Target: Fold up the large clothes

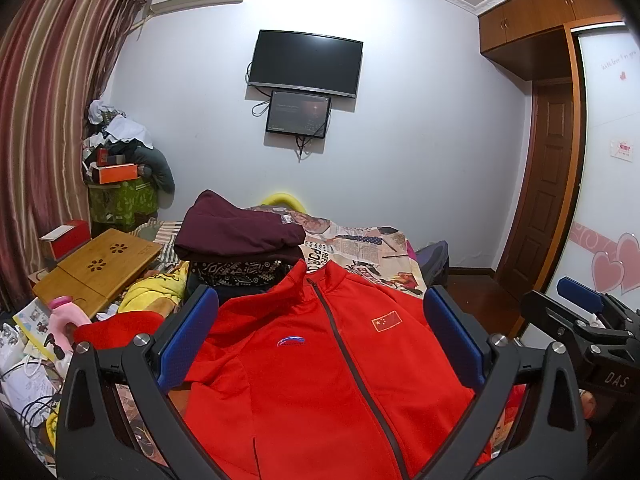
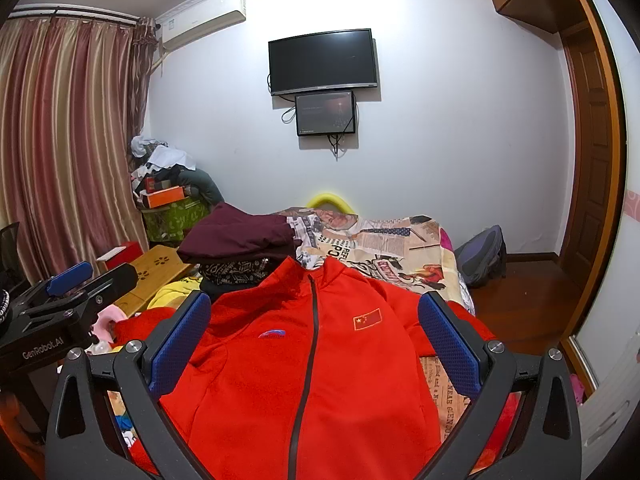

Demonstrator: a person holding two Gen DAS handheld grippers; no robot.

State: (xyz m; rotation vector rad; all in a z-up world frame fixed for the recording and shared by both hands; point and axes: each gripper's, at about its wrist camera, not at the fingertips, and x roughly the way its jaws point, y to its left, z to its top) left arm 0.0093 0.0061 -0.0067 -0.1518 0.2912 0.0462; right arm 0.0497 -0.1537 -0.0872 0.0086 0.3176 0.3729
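Observation:
A red zip-up jacket (image 1: 320, 364) with a small flag patch and a blue logo lies front-up on the bed, collar away from me; it also shows in the right wrist view (image 2: 312, 368). My left gripper (image 1: 320, 300) is open and empty, hovering above the jacket's chest. My right gripper (image 2: 314, 308) is open and empty too, above the same jacket. The right gripper shows at the right edge of the left wrist view (image 1: 580, 312), and the left gripper at the left edge of the right wrist view (image 2: 72, 280).
A folded maroon garment (image 1: 240, 228) lies on a patterned pile behind the jacket's collar. A newspaper-print bedsheet (image 1: 368, 248) covers the bed. A bamboo lap desk (image 1: 100, 268) and clutter sit left. A backpack (image 2: 484, 252) lies on the wooden floor right. A wardrobe (image 1: 600, 160) stands right.

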